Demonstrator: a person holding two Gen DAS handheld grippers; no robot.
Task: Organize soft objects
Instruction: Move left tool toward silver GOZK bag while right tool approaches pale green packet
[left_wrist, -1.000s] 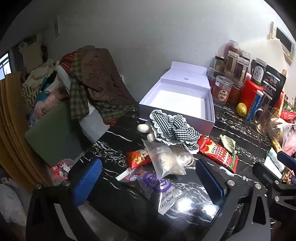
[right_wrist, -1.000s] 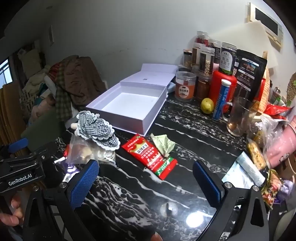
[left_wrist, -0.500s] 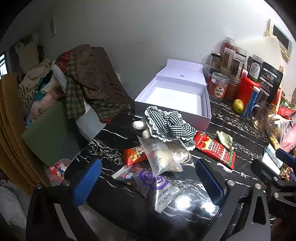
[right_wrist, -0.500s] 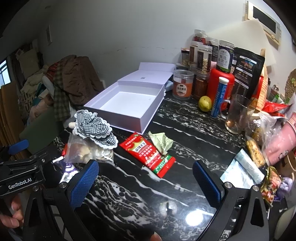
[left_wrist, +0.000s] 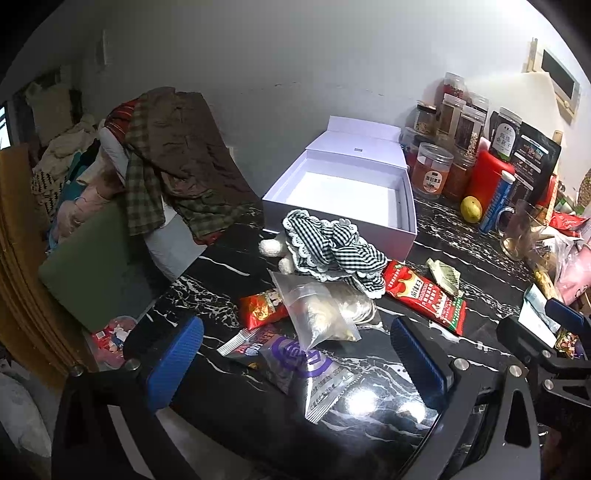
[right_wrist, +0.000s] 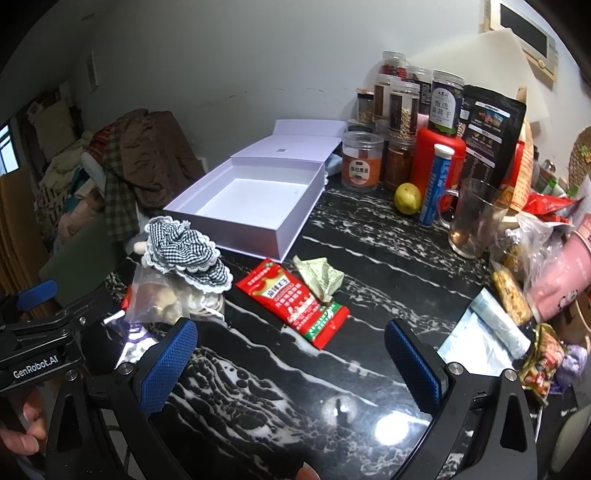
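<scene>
A black-and-white checked cloth (left_wrist: 332, 251) (right_wrist: 183, 249) with lace trim lies crumpled on the black marble table (left_wrist: 424, 258), just in front of an open white box (left_wrist: 343, 192) (right_wrist: 251, 199) whose inside is bare. A clear zip bag (left_wrist: 317, 314) (right_wrist: 155, 299) leans against the cloth. A long red snack packet (left_wrist: 424, 295) (right_wrist: 293, 301) and a crumpled green wrapper (right_wrist: 319, 275) lie to its right. My left gripper (left_wrist: 295, 362) is open, low over a silver-purple packet (left_wrist: 314, 369). My right gripper (right_wrist: 291, 365) is open above bare tabletop, holding nothing.
Jars (right_wrist: 402, 107), a red canister (right_wrist: 437, 162), a blue tube (right_wrist: 436, 184), a lemon (right_wrist: 407, 197) and a glass mug (right_wrist: 476, 218) crowd the back right. Bags and a pink cup (right_wrist: 565, 277) fill the right edge. Piled clothes (left_wrist: 166, 155) sit left of the table.
Both grippers have drawn back and risen slightly, so the box and cloth look a little farther off. Nothing on the table has moved; both stay open.
</scene>
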